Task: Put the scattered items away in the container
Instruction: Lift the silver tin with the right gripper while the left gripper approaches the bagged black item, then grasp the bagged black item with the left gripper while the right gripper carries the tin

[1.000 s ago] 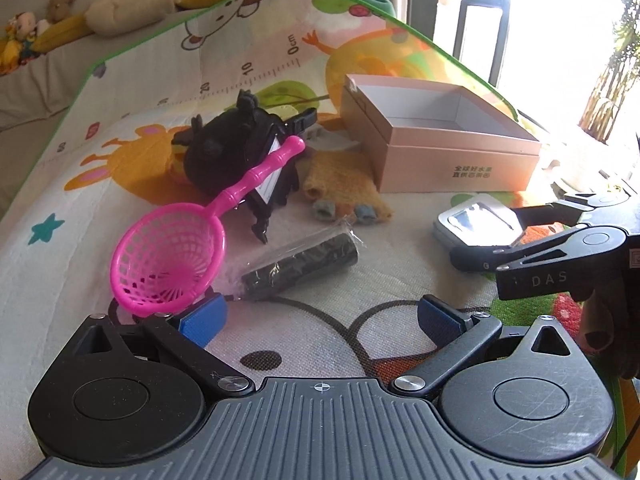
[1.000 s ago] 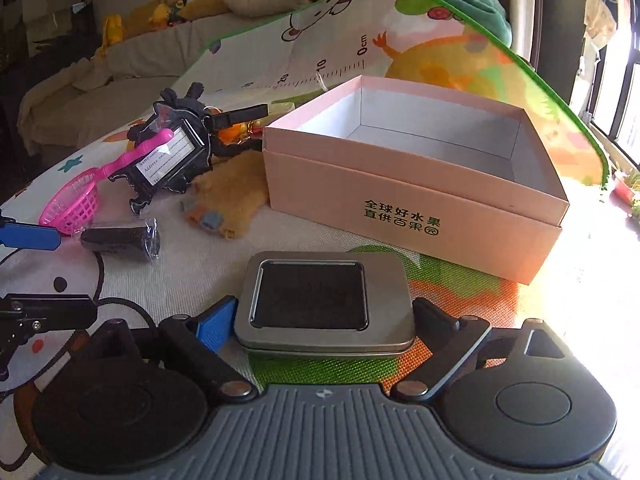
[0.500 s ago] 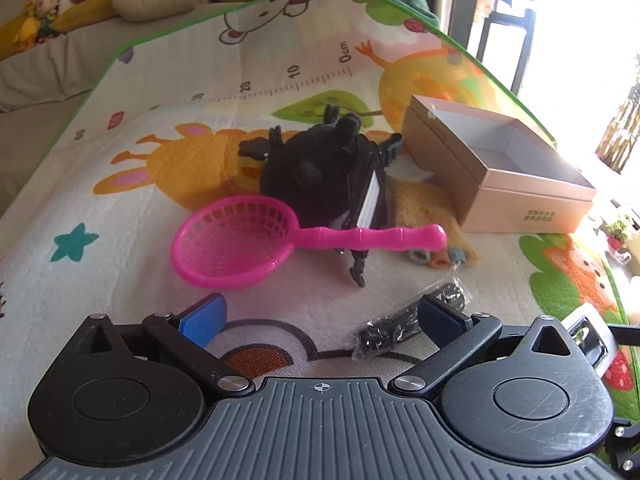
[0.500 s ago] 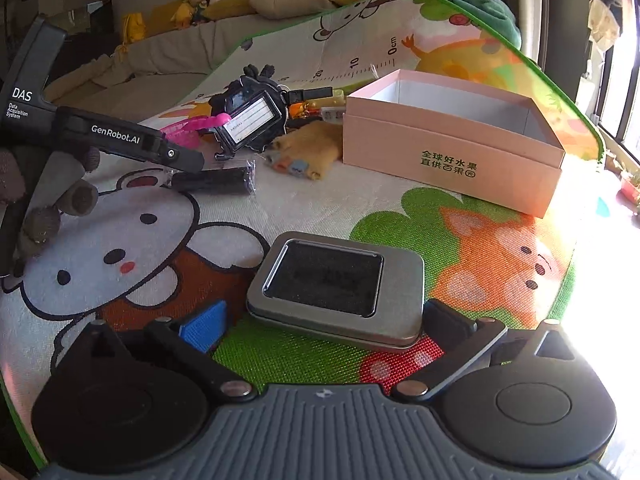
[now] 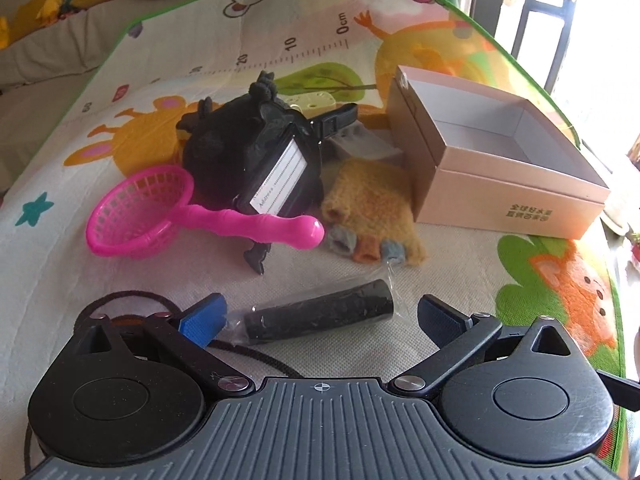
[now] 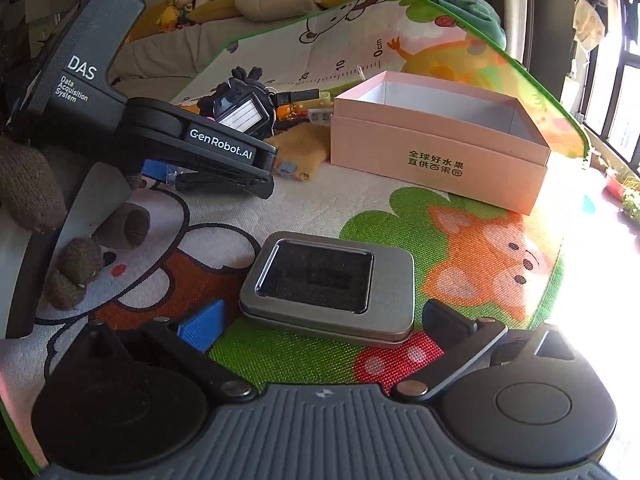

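Black roll in clear wrap [image 5: 320, 314] lies on the play mat [image 5: 460, 252] directly ahead of the left tool [image 5: 320, 316], between its two spread fingers. Its long axis runs crosswise, finger to finger, tilted slightly up toward the right finger. Neither pad touches it; left tool is wide open and holds nothing.

Silver tin [image 6: 328, 284] sits flat on the mat just ahead of the right tool [image 6: 324, 322], its near edge between the fingers, its long side across the gap. Right tool's jaws have just been opening and stand at full spread, no contact, nothing gripped.

Pink box [image 6: 436, 140] stands open beyond both, ahead and to the right of each tool; judged nearer the right one.
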`<state>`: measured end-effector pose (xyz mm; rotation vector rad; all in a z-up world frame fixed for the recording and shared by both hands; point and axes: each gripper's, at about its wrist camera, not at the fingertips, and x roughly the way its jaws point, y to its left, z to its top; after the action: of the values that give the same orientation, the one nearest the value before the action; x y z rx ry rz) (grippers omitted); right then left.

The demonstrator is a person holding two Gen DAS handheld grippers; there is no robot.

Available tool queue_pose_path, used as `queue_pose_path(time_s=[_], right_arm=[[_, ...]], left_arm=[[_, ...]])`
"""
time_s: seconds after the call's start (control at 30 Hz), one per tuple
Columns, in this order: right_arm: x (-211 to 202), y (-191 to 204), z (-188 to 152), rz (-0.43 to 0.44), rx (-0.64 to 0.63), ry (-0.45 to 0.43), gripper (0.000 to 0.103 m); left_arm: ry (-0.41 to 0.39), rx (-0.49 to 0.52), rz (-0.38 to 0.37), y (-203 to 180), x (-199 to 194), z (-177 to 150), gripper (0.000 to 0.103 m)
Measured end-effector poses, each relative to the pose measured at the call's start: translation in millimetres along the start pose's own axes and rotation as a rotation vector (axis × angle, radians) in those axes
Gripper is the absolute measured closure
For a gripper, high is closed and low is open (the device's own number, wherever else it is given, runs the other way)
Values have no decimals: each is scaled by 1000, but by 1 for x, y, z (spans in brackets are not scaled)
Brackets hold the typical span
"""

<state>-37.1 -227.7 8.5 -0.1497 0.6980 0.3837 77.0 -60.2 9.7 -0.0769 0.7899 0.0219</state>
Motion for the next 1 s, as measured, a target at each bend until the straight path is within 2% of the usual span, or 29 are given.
queue_pose_path(time_s=[0.2, 0.3, 0.43, 0.6, 0.73, 0.83, 0.9, 1.0], right_arm=[[0, -4, 0, 0, 28, 2, 0], [0, -4, 0, 0, 26, 2, 0], [-2, -7, 0, 17, 34, -1, 0], [-3, -9, -1, 36, 20, 1, 0], [-3, -6, 0, 24, 7, 6, 0], [-2, -6, 2, 18, 10, 17, 0], [0, -5, 6, 17, 15, 28, 0], [7, -3, 13, 15, 25, 35, 0]], left_arm=[[-39, 128, -15, -1, 2, -11, 0], [-62, 156, -31, 5, -4, -18, 0], [-97, 184, -44, 17, -13, -25, 11], [-107, 182, -53, 31, -22, -31, 11], [-112, 256, -60, 39, -32, -39, 8], [-121, 313, -33, 47, -43, -47, 6], [-115, 314, -25, 55, -50, -49, 6], [-93, 233, -60, 66, -59, -48, 3]])
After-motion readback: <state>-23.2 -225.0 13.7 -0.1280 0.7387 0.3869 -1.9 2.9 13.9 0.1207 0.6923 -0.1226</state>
